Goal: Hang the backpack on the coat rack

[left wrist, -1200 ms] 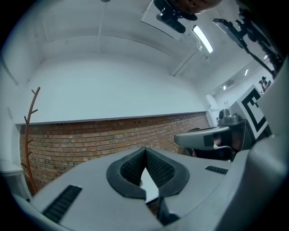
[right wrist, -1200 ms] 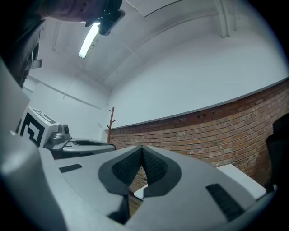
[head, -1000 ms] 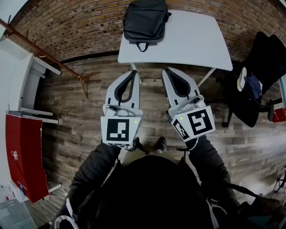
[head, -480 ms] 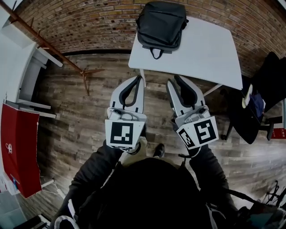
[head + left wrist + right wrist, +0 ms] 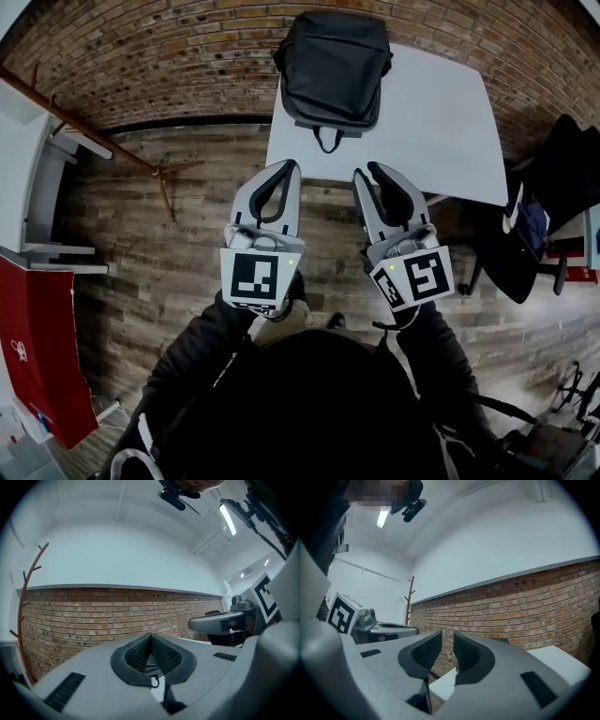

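Observation:
A black backpack (image 5: 335, 67) lies flat on the far left part of a white table (image 5: 441, 122), its carry loop hanging over the near edge. The brown coat rack (image 5: 103, 136) stands on the floor to the left by the brick wall; its branched top shows as coat rack (image 5: 23, 616) and coat rack (image 5: 410, 597). My left gripper (image 5: 292, 166) is shut and empty, short of the table edge below the backpack. My right gripper (image 5: 367, 171) is open with nothing between its fingers, beside the left one. The shut pads of the left gripper (image 5: 151, 637) meet; the right gripper (image 5: 447, 640) shows a clear gap.
A brick wall (image 5: 187, 56) runs behind the table. At the right stands a black office chair (image 5: 525, 225) draped with dark clothes. White furniture (image 5: 37, 178) and a red panel (image 5: 37, 366) stand at the left. Wooden plank floor (image 5: 169, 253) lies between rack and table.
I have stepped closer to the table, so the backpack looks larger and nearer. Both grippers moved forward with me. The right gripper's jaws have gone from shut to open.

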